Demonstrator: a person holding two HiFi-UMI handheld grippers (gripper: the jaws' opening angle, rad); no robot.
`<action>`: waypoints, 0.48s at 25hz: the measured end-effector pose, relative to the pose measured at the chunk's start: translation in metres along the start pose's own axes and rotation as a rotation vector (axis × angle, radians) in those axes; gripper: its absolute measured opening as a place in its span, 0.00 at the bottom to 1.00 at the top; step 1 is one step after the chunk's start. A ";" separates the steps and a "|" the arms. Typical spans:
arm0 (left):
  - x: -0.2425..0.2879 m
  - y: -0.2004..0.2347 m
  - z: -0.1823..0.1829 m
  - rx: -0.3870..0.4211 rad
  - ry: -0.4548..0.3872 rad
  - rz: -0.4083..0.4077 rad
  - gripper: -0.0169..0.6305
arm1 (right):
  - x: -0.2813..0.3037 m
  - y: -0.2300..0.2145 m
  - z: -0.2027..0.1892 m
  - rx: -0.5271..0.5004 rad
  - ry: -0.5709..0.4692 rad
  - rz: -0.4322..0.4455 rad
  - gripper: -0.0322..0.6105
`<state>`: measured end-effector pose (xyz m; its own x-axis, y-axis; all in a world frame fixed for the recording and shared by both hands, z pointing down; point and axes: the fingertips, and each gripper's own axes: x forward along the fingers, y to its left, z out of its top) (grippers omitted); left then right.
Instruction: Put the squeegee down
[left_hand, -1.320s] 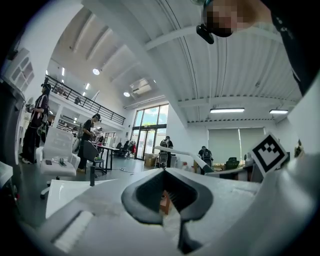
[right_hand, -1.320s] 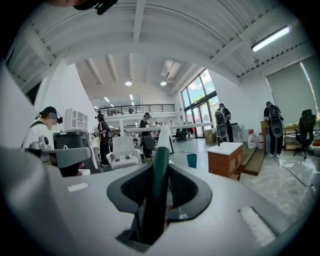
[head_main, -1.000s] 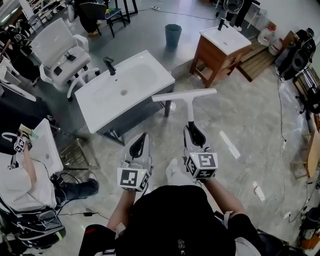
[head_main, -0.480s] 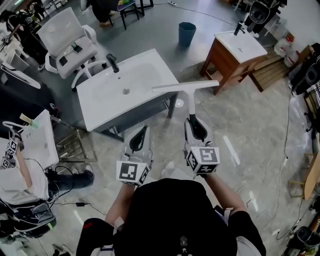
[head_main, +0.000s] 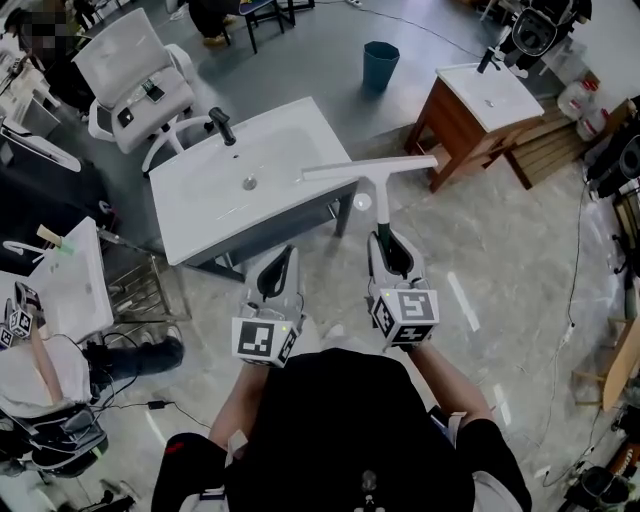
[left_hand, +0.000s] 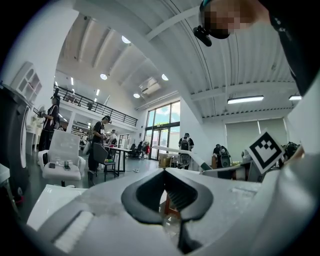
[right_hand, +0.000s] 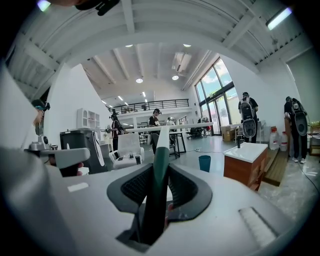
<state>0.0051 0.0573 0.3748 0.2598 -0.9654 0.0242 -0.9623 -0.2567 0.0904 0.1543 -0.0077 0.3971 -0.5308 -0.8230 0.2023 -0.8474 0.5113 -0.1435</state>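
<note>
Right gripper (head_main: 384, 245): pads (right_hand: 184, 189) were clamped on the dark green handle of the white T-shaped plastic squeegee (head_main: 372, 170). The grip looked unchanged over the last second, with no slip that I could see. Left gripper (head_main: 285, 258): jaws together, nothing between them, riding alongside.

What changed: both grippers had moved together toward the white rectangular washbasin on its grey stand (head_main: 200, 215). A second earlier the blade sat in front of the basin's near right corner, over floor. Now the blade's left end overlapped the basin's right edge in the head view, and the rest hung off to the basin's right. The squeegee was in the air, handle toward me, blade crosswise, touching nothing I could see.

My read: this was the carry-in, not the put-down. The basin top looked like the likely drop spot. Still to do: get the whole blade over the basin, lower it, then open the right jaws. Risk: if it lands this close to the basin's right edge, the overhang could tip it off.
</note>
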 end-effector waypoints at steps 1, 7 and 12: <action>0.004 0.001 -0.001 0.001 0.002 0.000 0.03 | 0.004 -0.001 0.000 0.000 0.004 0.003 0.20; 0.031 0.020 -0.007 -0.025 0.008 0.000 0.03 | 0.034 -0.009 -0.002 -0.009 0.031 -0.004 0.20; 0.068 0.045 -0.011 -0.026 0.018 -0.016 0.03 | 0.073 -0.019 -0.003 -0.011 0.049 -0.024 0.20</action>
<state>-0.0194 -0.0197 0.3917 0.2770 -0.9600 0.0400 -0.9555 -0.2708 0.1165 0.1318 -0.0766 0.4177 -0.5099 -0.8224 0.2524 -0.8600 0.4940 -0.1277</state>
